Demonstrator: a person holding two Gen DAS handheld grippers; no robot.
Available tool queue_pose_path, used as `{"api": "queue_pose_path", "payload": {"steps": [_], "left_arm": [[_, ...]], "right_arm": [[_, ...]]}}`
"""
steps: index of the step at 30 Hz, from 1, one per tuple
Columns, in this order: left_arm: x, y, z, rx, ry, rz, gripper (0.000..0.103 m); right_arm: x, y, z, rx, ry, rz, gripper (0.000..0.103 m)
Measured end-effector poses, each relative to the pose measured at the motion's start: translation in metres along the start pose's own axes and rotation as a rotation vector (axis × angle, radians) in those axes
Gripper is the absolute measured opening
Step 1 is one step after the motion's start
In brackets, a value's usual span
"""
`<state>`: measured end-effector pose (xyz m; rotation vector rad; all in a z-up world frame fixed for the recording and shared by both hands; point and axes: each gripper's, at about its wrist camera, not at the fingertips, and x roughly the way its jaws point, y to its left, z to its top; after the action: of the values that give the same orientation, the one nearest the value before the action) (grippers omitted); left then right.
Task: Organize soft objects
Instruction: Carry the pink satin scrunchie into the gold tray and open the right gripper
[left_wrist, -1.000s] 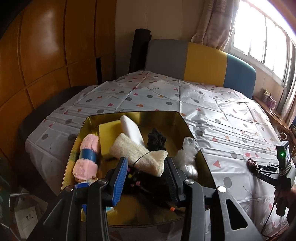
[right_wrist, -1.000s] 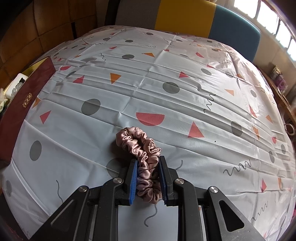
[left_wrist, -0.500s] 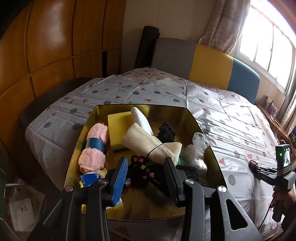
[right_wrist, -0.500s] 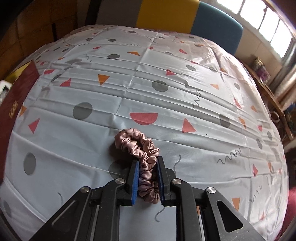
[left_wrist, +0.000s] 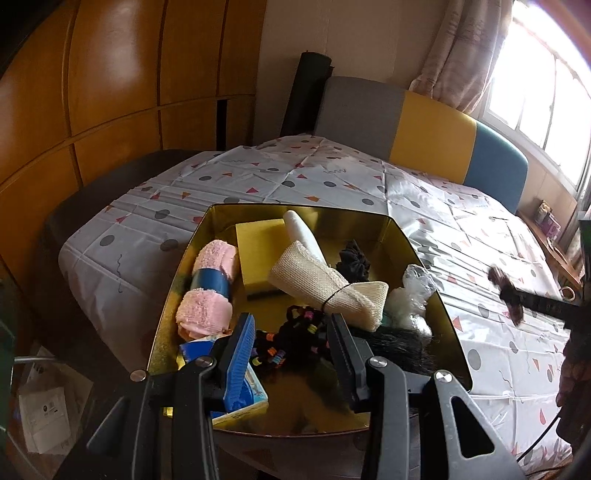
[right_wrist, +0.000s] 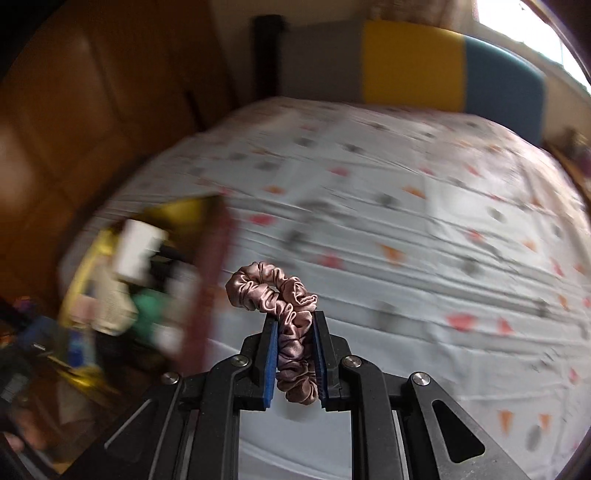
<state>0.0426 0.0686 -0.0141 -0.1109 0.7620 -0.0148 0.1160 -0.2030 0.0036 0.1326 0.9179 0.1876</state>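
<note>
Because the pink scrunchie (right_wrist: 280, 317) was soft and slippery, it could have slid out of the right gripper (right_wrist: 295, 354) on the way to the gold box (left_wrist: 413, 251). Only the middle of the loop was pinched, and the rest flopped over the top, so a quick swing might have shaken it loose. It could also have caught on the box's red side wall (right_wrist: 212, 280) and dropped onto the spotted tablecloth (right_wrist: 424, 240) instead of going in.

The box was full too. A pink towel roll (left_wrist: 210, 288), a yellow sponge (left_wrist: 258, 240), a cream cloth bundle (left_wrist: 317, 280) and a heap of black hair ties (left_wrist: 295, 332) sat inside, so the scrunchie might have landed on top and rolled out.

The right gripper was squeezed almost closed, with both blue pads pressing the scrunchie, which hung in the air above the tablecloth, just beside the box.

The left gripper (left_wrist: 291, 347) was partly open over the near end of the box, above the hair ties. It seemed to hold nothing, though whether its tips touched the ties could not be told.
</note>
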Motion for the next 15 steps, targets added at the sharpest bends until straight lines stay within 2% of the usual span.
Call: {"api": "queue_pose_path", "payload": {"steps": [4,7,10,11,15], "left_arm": [[0.001,0.005,0.0,-0.01,0.002,0.008,0.041],[0.001,0.01,0.001,-0.019,0.0,0.02,0.041],[0.003,0.016,0.001,-0.03,0.003,0.032,0.041],[0.003,0.017,0.001,-0.033,0.004,0.039,0.041],[0.006,0.022,0.0,-0.039,0.013,0.057,0.042]], "right_arm": [[0.011,0.05,0.025,-0.024,-0.008,0.121,0.017],[0.03,0.08,0.039,-0.011,-0.002,0.158,0.017],[0.061,0.098,0.047,0.008,0.039,0.157,0.018],[0.073,0.103,0.047,0.011,0.059,0.143,0.023],[0.116,0.112,0.044,-0.001,0.139,0.066,0.024]]}}
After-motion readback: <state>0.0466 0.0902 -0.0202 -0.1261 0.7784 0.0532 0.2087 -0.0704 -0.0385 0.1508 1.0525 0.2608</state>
